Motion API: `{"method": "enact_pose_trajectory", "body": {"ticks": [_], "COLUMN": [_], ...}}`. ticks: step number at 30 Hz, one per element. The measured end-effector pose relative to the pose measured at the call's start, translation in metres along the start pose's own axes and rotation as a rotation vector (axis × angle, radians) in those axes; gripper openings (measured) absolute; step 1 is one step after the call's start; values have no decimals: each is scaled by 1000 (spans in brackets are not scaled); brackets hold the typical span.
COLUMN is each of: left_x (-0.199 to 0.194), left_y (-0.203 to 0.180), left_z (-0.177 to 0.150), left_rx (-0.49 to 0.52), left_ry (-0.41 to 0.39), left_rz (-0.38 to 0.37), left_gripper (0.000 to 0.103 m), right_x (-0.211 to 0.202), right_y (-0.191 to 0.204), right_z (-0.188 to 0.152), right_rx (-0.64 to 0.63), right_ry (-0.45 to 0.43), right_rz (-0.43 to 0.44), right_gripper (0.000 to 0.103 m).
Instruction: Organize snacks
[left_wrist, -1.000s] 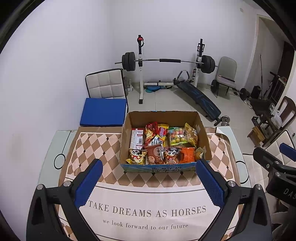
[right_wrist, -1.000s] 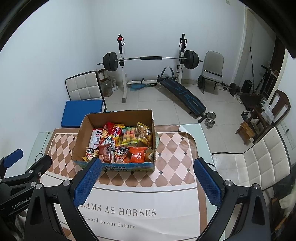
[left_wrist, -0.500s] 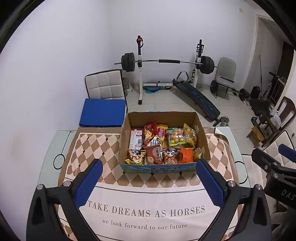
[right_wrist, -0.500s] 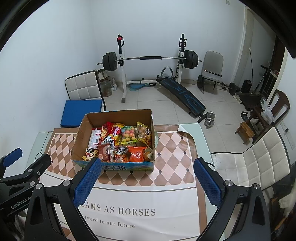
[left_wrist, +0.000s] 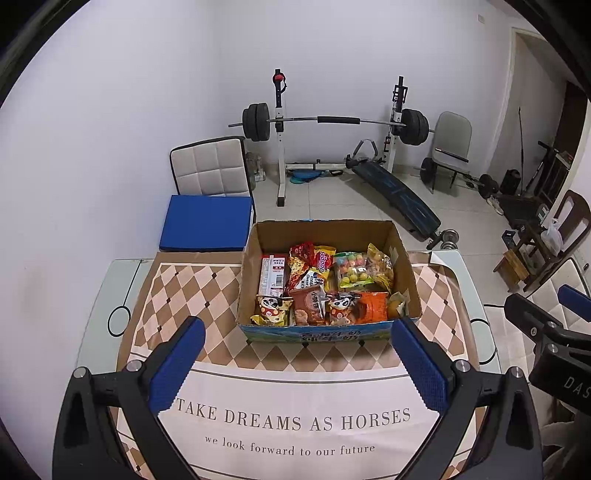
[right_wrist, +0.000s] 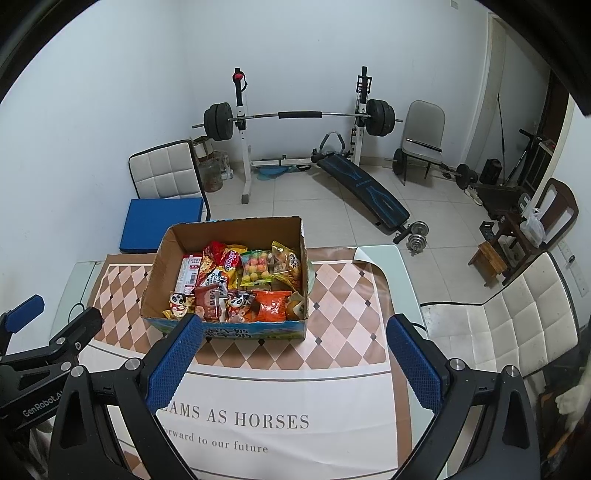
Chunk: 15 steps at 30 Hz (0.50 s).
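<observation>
Open cardboard box (left_wrist: 328, 288) of snacks at the centre of the table (left_wrist: 122, 291), on a checkered mat (left_wrist: 192, 291) printed "TAKE DREAMS AS HORSES". Inside, packed close: red-and-white carton (left_wrist: 272, 275) at the left, bag of coloured candy balls (left_wrist: 352, 271) toward the far right, two panda-face packets (left_wrist: 271, 308) along the near edge, orange packet (left_wrist: 371, 305) beside them. Left gripper (left_wrist: 297, 365) above the near mat, blue-padded fingers (left_wrist: 177, 365) spread wide, nothing between them. Right gripper (right_wrist: 293, 365) likewise wide apart and empty, its left finger (right_wrist: 175, 363) overlapping the box's near edge in view. Barbell rack (left_wrist: 332, 122), slanted bench (left_wrist: 395, 192) and white chair (left_wrist: 210, 168) beyond the table.
</observation>
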<state>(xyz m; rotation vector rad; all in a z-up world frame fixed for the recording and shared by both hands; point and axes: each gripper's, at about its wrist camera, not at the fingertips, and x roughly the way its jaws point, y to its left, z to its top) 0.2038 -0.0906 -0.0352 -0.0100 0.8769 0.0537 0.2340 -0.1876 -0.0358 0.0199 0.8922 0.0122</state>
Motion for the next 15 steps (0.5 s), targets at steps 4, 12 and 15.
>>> {"method": "enact_pose_trajectory", "body": {"ticks": [4,12,15], "left_x": [-1,0,-1], "left_y": [0,1,1], "left_z": [0,0,0], "left_rx": [2,5,4], "left_ry": [-6,-7,-9], "left_rz": [0,-2,-4], "left_gripper": [103,103,103], "right_x": [-1,-1,0], "right_y": [0,1,1], "right_z": [1,1,2], "right_rx": [1,-2,-3], "right_ry": [-2,-3,-3], "right_rz": [0,0,-2], "right_gripper": [102,102,102]}}
